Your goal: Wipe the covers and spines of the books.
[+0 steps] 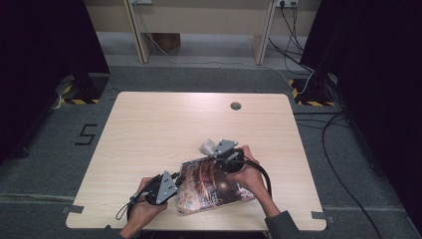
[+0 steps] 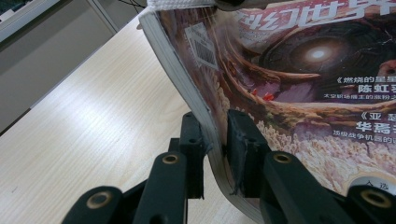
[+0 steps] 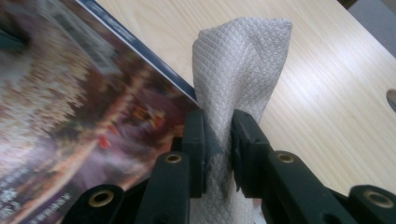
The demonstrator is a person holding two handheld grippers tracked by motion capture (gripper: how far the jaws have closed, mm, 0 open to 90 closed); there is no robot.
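On the pale wood-grain surface (image 1: pixel 149 129), the left hand-held gripper (image 1: pixel 171 185) has its black jaws clamped on the edge of a glossy, dark-covered magazine (image 1: pixel 211 186), lifting that edge so the soft paper block bows. The cover (image 2: pixel 299 84) shows reddish-brown swirling artwork, white printed characters and a barcode label, with the pale page edges stacked beside the jaws. The magazine lies near the front edge, between the two hands. At its far corner, the right hand-held gripper (image 1: pixel 219 158) pinches a white, diamond-embossed cloth (image 3: pixel 238 74), crumpled upright just beside the magazine's edge.
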